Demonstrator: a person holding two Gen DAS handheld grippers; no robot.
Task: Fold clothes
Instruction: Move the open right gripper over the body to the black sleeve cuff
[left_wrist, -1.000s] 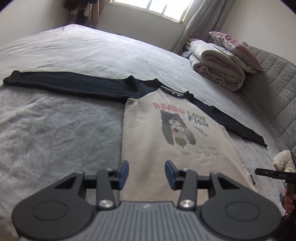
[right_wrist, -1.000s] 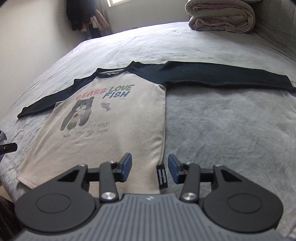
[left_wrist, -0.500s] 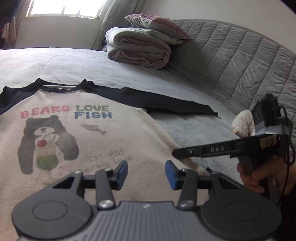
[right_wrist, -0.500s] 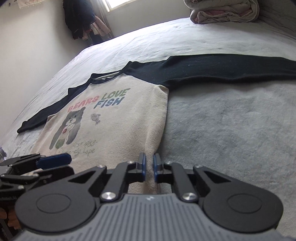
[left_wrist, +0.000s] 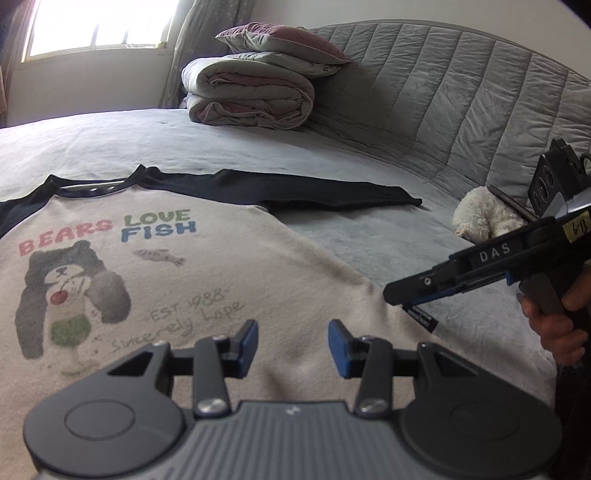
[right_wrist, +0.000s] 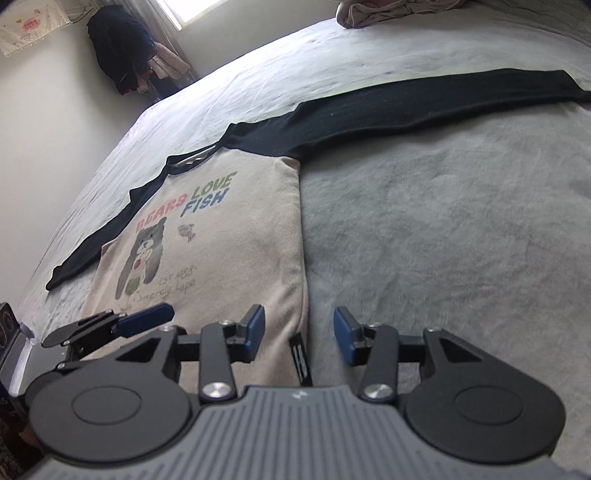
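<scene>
Bedding of grey fabric (right_wrist: 443, 229) is spread under a cream raglan shirt with navy sleeves and bear print (right_wrist: 236, 236), laid flat. Its hem is straddled by the left tool (left_wrist: 291, 349) and right tool (right_wrist: 299, 338), both held apart, nothing clamped.

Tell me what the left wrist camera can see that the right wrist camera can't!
Only the left wrist view shows the pillow on the folded quilt, the padded headboard and the white plush toy. Only the right wrist view shows the dark clothes hanging in the corner and the shirt's other sleeve. Both show the bear shirt flat on the grey bed, with the left gripper and right gripper open at its hem.
</scene>
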